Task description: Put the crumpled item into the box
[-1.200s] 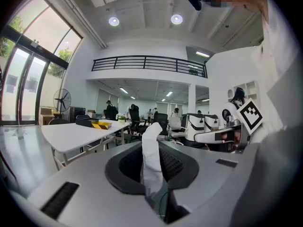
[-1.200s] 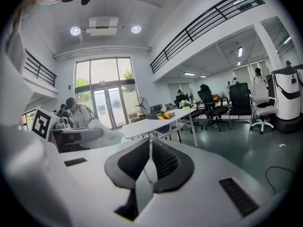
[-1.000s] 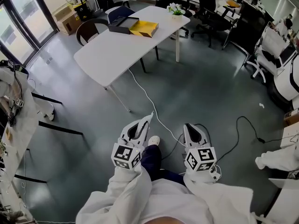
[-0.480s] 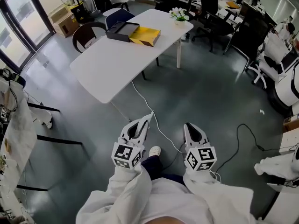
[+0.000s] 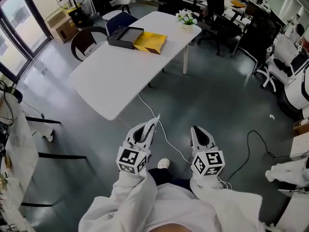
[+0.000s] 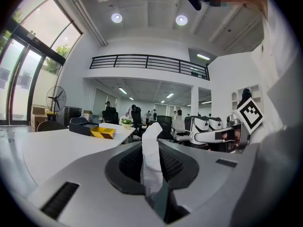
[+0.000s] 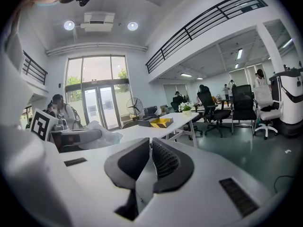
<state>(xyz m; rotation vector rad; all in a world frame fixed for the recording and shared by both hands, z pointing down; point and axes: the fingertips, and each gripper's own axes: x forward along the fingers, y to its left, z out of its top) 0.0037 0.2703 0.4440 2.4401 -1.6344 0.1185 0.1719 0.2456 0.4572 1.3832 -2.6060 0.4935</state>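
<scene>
A white crumpled item [image 6: 151, 161] stands up between the jaws of my left gripper [image 6: 152, 148], which is shut on it. In the head view its tip [image 5: 156, 119] pokes out of the left gripper [image 5: 151, 124], held over the grey floor. My right gripper [image 5: 197, 131] hangs beside it, shut with nothing in it [image 7: 150, 148]. Ahead, on the far end of the white table [image 5: 116, 76], lie an open black box [image 5: 124, 36] and a yellow box [image 5: 150, 42], both well beyond the grippers.
A white cable [image 5: 149, 109] runs over the floor from the table towards my feet. A dark chair [image 5: 86, 37] stands behind the table, a flower pot [image 5: 185, 17] on its far corner. Office chairs [image 5: 219, 13] and a black cable [image 5: 251, 144] are to the right.
The table with the boxes has drawn nearer and shifted left in the head view. Both grippers keep their places and their jaws as they were.
</scene>
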